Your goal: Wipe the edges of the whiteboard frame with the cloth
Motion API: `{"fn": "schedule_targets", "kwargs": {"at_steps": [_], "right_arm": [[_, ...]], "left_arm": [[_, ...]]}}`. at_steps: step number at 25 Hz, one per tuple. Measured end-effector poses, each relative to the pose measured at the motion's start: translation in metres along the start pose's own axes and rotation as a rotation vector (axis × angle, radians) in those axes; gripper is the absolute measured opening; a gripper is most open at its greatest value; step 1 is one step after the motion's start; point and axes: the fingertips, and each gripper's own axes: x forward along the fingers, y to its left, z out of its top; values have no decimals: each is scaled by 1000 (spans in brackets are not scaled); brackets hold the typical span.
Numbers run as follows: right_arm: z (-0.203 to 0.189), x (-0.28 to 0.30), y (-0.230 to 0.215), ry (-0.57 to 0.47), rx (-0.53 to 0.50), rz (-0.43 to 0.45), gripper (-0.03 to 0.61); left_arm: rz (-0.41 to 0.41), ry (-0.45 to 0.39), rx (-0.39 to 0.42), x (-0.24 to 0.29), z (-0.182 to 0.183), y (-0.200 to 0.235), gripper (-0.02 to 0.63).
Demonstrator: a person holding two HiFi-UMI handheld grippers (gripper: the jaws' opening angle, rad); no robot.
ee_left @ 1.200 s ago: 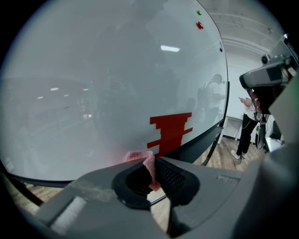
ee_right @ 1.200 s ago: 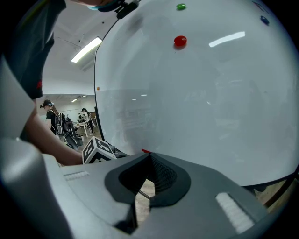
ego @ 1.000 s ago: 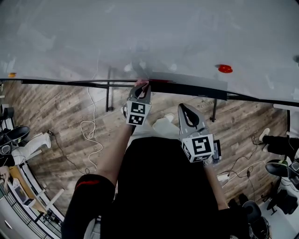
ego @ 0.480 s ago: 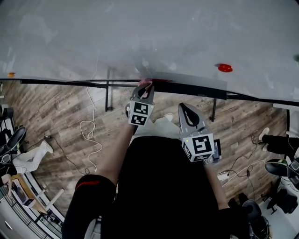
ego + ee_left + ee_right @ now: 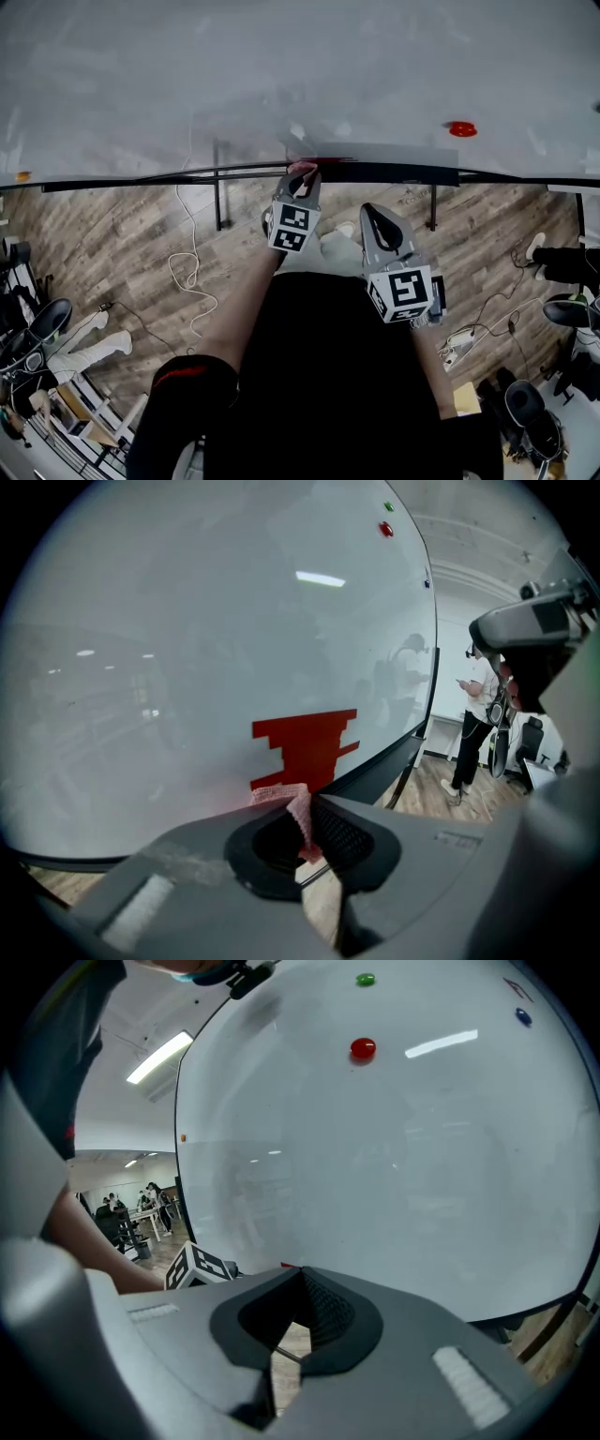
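Pale pink cloth, white whiteboard with black frame, red stepped patch, red round magnet, grey left gripper and grey right gripper with black-and-white square-patterned cubes, brown wood-plank floor.

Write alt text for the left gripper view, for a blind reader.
The left gripper is shut on a pink cloth, held close to the whiteboard by its black bottom frame. A blocky red patch shows on the board beyond the cloth, and a person stands at far right.
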Motion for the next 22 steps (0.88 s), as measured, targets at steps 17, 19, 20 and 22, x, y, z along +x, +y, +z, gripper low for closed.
{"fn": "schedule_targets", "kwargs": {"at_steps": [17, 19, 20, 22], "right_arm": [[-9, -6, 28, -1, 27, -122, 2], [-9, -7, 28, -6, 23, -127, 2], [-8, -8, 28, -10, 21, -130, 2], [-5, -8, 26, -19, 16, -135, 2]], "left_arm": [[-114, -3, 49, 0, 2, -7, 17], [-119, -3, 58, 0, 4, -7, 17], [-122, 2, 63, -1, 4, -9, 17], [-127, 10, 69, 0, 1, -10, 17]]}}
